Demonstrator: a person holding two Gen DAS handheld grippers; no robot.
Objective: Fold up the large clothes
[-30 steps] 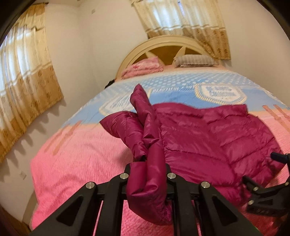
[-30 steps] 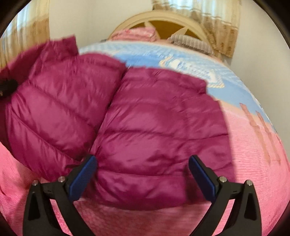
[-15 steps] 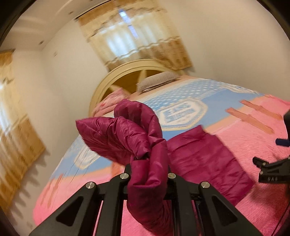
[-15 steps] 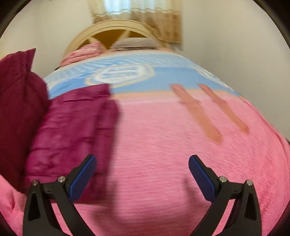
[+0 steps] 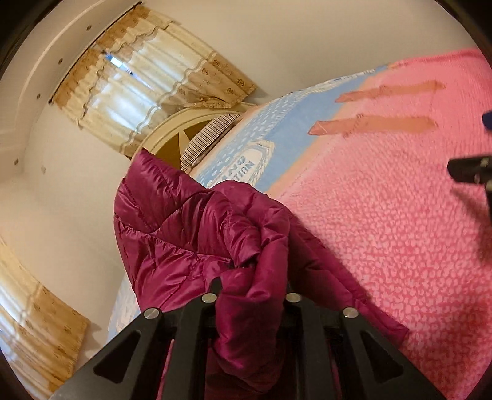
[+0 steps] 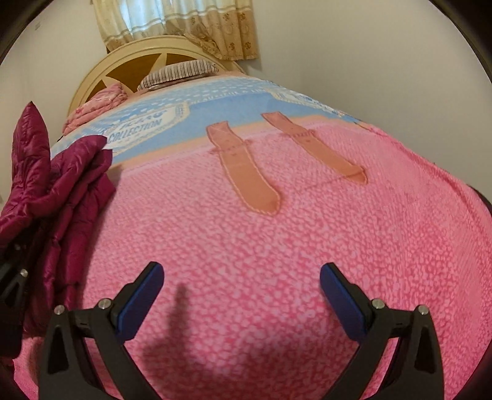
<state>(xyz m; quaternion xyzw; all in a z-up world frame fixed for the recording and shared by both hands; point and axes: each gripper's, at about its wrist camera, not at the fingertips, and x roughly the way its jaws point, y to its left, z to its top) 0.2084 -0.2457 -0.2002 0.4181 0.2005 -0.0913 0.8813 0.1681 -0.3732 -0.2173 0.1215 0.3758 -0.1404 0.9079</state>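
A pink-and-blue bedspread (image 6: 276,246) covers the bed; "COLLECTION" is printed on it. Curtains (image 6: 184,21) hang behind. The left gripper (image 5: 250,295) clamps the jacket (image 5: 190,227); the right gripper (image 6: 241,298) gapes, holding nothing.

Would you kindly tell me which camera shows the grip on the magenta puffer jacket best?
The left wrist view: the left claw is shut on the jacket, bunched fabric filling its centre. The right wrist view shows only the jacket's edge at far left, beside its own open right claw.
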